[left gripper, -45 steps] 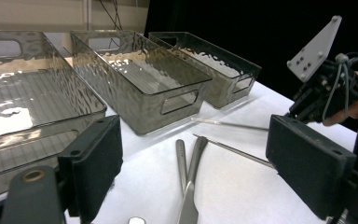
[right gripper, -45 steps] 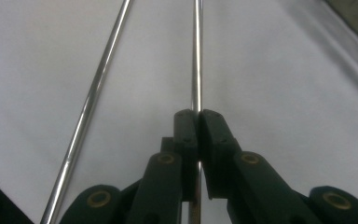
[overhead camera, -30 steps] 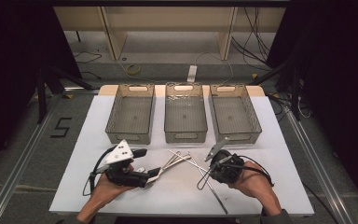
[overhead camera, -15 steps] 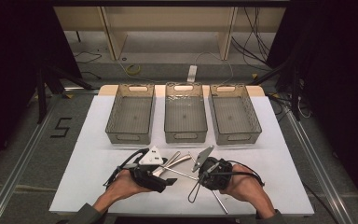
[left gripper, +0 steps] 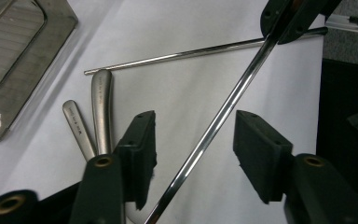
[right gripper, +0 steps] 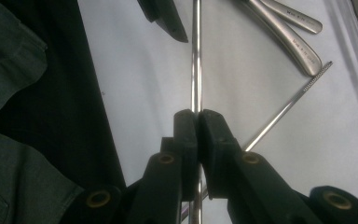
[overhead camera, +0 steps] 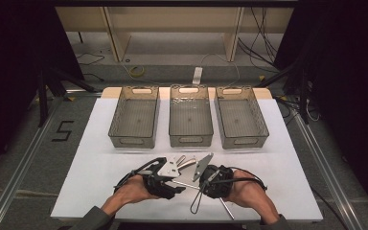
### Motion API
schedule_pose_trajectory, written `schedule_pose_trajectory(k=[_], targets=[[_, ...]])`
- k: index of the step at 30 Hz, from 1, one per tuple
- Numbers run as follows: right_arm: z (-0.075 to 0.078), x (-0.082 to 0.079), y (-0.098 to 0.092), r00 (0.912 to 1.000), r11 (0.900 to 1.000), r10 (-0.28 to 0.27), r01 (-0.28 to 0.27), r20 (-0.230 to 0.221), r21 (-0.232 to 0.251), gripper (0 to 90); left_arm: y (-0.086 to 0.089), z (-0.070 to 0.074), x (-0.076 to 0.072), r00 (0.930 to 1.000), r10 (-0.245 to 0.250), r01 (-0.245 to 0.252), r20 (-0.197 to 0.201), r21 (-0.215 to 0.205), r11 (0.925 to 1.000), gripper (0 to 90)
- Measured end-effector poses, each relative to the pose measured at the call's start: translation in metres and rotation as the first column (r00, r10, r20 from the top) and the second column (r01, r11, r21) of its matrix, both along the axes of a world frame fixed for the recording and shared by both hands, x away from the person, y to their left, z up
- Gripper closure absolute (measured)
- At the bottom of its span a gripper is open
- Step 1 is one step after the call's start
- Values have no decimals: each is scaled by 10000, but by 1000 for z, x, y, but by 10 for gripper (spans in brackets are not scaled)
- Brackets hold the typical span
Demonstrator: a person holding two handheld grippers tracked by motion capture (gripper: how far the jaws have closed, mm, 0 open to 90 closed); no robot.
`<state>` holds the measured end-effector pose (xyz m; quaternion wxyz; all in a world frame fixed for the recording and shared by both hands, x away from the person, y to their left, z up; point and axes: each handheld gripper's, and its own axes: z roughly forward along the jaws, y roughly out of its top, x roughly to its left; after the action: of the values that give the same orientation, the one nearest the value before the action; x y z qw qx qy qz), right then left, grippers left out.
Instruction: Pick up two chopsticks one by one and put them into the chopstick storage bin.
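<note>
**Rod gripped right, left jaws closing**

While the right gripper (right gripper: 196,122) clamps the steel rod (right gripper: 196,70) above the white table (overhead camera: 287,158), the left gripper (left gripper: 193,144) stands half open, jaws just closing around it without contact. Handle engravings (left gripper: 103,88) are illegible; floor marking "5" (overhead camera: 63,131).

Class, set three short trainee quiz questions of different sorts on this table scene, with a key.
1. True or false: the right gripper is shut on the thin steel rod.
2. How many trays stand in the row?
3. The rod between the left gripper jaws: A clamped, B not yet pressed by the pads.
Key: 1 true. 2 three. 3 B; those jaws have just been closing.
</note>
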<state>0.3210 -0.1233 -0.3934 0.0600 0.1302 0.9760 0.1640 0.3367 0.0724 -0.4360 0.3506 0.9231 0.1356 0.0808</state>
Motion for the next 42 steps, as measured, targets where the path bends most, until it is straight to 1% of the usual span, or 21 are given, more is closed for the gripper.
schedule_pose_trajectory(k=[1,7,12,15,18,19,20,22,24,25,26,29,32,33,34,35,36,38,39,40,42], targets=[[0,-1,1,9999,9999,-120,120,14,51,858,0,0,0,10000,-15,15,6,71,10000,540],[0,-1,0,9999,9999,144,-144,10,38,858,-3,-2,-3,9992,-397,392,100,463,9982,673],[-3,-1,0,9991,9991,425,-425,17,38,856,-3,-2,-4,9975,-704,699,45,679,9952,724],[-3,-1,-1,9979,9979,642,-641,-26,49,847,-4,0,-7,9928,-1198,1191,15,953,9883,760],[-2,2,-4,9987,9988,456,-460,216,178,800,-4,1,-9,9889,-1479,1488,-164,982,9840,824],[-1,4,-6,9988,9987,276,-293,409,421,783,-6,1,-11,9858,-1667,1679,-206,1072,9800,846],[0,6,-8,9992,9983,61,-83,389,581,772,-6,2,-11,9869,-1606,1613,-154,1177,9799,850],[2,8,-10,9992,9965,-207,179,338,813,650,-6,2,-11,9873,-1581,1589,-159,1264,9792,852],[5,10,-13,9960,9912,-737,676,509,1134,574,-3,2,-9,9900,-1402,1411,-164,1205,9826,853],[5,10,-13,9960,9912,-737,676,509,1134,574,-2,2,-8,9912,-1311,1323,-178,1214,9837,853],[8,11,-15,9916,9804,-1122,999,638,1701,528,-1,3,-6,9931,-1162,1174,-177,1226,9855,854],[12,13,-19,9840,9583,-1580,1328,820,2529,469,4,5,-2,9987,-501,513,-133,1154,9920,853],[15,15,-22,9693,9379,-2237,1856,1020,2932,412,8,6,3,9998,59,-41,-165,1077,9942,853],[15,15,-24,9661,9322,-2377,1978,1007,3031,398,13,7,7,9984,512,-487,-248,942,9944,853],[15,15,-25,9633,9251,-2526,2131,905,3141,380,13,7,7,9984,512,-487,-248,942,9944,853],[14,15,-26,9609,9218,-2633,2246,852,3158,370,17,9,10,9952,926,-900,-326,746,9931,853],[13,15,-27,9577,9189,-2751,2363,841,3159,361,17,9,10,9952,926,-900,-326,746,9931,853],[11,16,-30,9531,9152,-2909,2519,831,3145,348,23,12,14,9884,1486,-1467,-323,566,9876,853],[11,16,-30,9531,9152,-2909,2519,831,3145,348,23,12,14,9884,1486,-1467,-323,566,9876,853],[8,16,-33,9458,9071,-3138,2729,831,3205,349,26,13,16,9850,1680,-1660,-382,511,9848,853],[4,16,-35,9422,9088,-3238,2843,863,3054,342,34,16,20,9757,2124,-2114,-535,227,9771,853]])
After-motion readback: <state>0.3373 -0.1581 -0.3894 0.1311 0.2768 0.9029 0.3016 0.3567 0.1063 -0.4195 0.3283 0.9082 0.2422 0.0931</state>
